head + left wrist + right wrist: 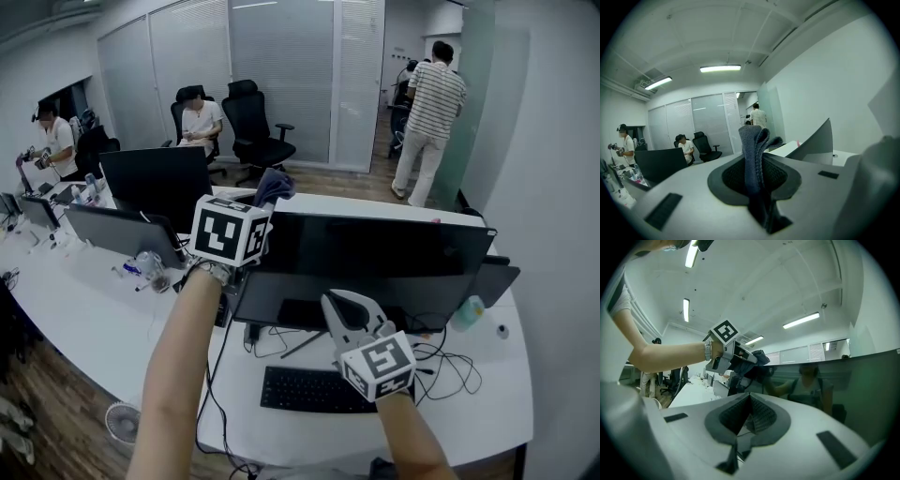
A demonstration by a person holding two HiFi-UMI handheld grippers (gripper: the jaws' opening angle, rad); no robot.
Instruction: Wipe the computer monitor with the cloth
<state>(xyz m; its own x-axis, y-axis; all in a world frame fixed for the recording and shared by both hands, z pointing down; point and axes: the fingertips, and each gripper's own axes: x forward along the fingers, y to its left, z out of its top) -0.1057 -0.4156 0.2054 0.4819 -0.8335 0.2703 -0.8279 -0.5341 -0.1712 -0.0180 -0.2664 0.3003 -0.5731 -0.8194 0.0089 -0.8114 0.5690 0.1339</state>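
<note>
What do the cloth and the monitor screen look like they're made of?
Cloth: dark blue-grey knitted fabric, maybe cotton or microfibre. The ribbed weave shows, it folds limply and the finish is matte.
Monitor: smooth dark screen, probably a coated plastic or glass panel. It is glossy enough to mirror a person in the right gripper view. The exact panel material cannot be told.
</note>
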